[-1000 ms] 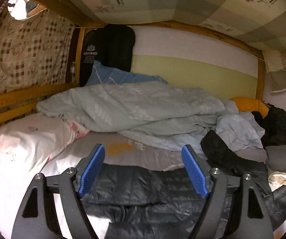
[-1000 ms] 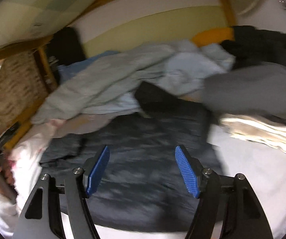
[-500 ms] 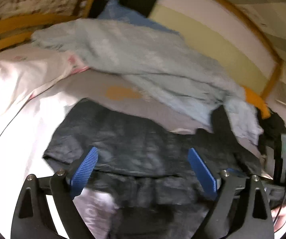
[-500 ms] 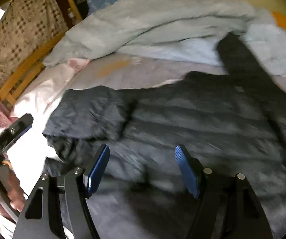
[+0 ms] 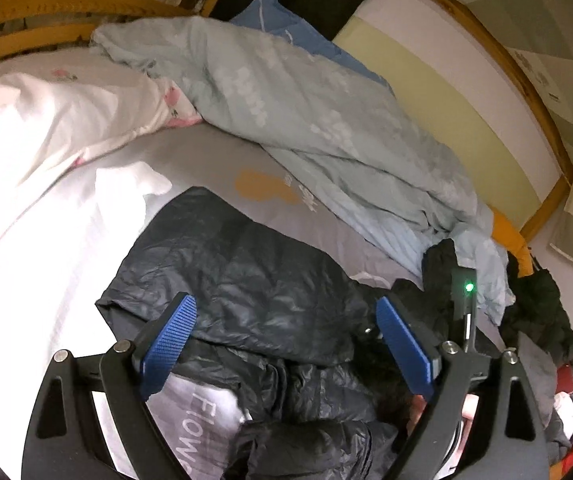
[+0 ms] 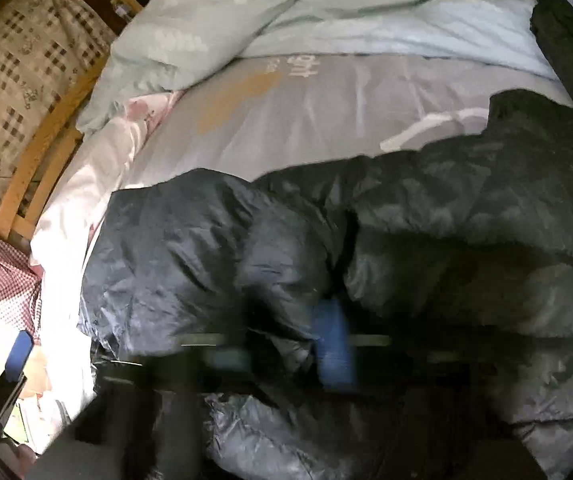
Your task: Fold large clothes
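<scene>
Left wrist view: left tool (image 5: 286,344) with blue pads spread wide, nothing gripped, poised just above the dark quilted jacket (image 5: 246,280). Jacket spread flat on the grey bed sheet (image 5: 214,164), upper left edge folded over, running diagonally from a corner near the white pillow (image 5: 54,112) down toward the left pad. Printed grey fabric exposed at the jacket's near edge, below the left pad. Bare sheet open between the jacket's far edge and the pale blue duvet (image 5: 326,120), bunched along the yellow-and-white wall. Wooden bed frame (image 5: 46,4) bounding the head end; pile of dark clothes (image 5: 538,312) crowding the right side. Part of the other tool's body, green light lit, visible past the right pad.

Right wrist view: right tool (image 6: 334,352), heavily blurred, jaws having just been closing and now drawn together on a fold of the jacket (image 6: 446,220). Jacket filling the lower frame, its far edge ragged against the open grey sheet (image 6: 306,112). Duvet (image 6: 286,8) beyond, wooden frame (image 6: 46,140) at left, left tool's blue pad at the left margin.
</scene>
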A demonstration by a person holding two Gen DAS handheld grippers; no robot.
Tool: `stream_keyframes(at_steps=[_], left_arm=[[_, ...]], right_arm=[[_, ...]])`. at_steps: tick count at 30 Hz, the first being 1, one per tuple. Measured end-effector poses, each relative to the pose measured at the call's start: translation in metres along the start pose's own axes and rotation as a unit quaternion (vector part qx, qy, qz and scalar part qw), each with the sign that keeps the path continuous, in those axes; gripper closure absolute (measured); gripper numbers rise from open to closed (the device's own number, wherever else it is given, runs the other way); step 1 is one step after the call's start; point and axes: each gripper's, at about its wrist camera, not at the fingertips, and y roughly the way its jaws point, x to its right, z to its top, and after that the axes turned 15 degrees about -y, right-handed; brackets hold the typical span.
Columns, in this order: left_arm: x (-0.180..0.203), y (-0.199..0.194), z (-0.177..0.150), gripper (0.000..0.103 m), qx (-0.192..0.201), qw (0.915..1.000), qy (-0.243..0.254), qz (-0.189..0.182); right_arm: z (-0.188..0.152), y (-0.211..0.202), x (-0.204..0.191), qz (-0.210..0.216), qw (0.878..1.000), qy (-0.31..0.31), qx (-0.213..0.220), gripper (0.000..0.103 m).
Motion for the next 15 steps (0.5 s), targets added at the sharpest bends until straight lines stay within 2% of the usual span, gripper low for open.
stream_keyframes(at_steps=[3, 5, 7, 11, 15], left_arm=[[0.001, 0.003, -0.003, 0.012, -0.01, 0.9999, -0.001, -0.002], [0.002, 0.003, -0.005, 0.012, -0.016, 0.9999, 0.0, -0.003], [0.002, 0.004, -0.006, 0.012, -0.023, 0.9997, -0.007, -0.01], [0.002, 0.002, -0.008, 0.012, -0.016, 0.9999, -0.004, -0.003], [0.001, 0.003, -0.01, 0.012, -0.021, 0.9997, -0.011, -0.007]], right_arm=[[-0.002, -0.035, 0.002, -0.089, 0.995, -0.033, 0.037, 0.098], [-0.003, -0.057, 0.009, -0.151, 0.985, -0.068, 0.037, 0.098], [-0.008, -0.067, 0.031, -0.172, 0.982, -0.076, 0.003, 0.098], [-0.035, -0.068, 0.096, -0.172, 0.982, -0.025, -0.072, 0.098], [-0.059, -0.089, 0.154, -0.209, 0.974, 0.018, -0.087, 0.098]])
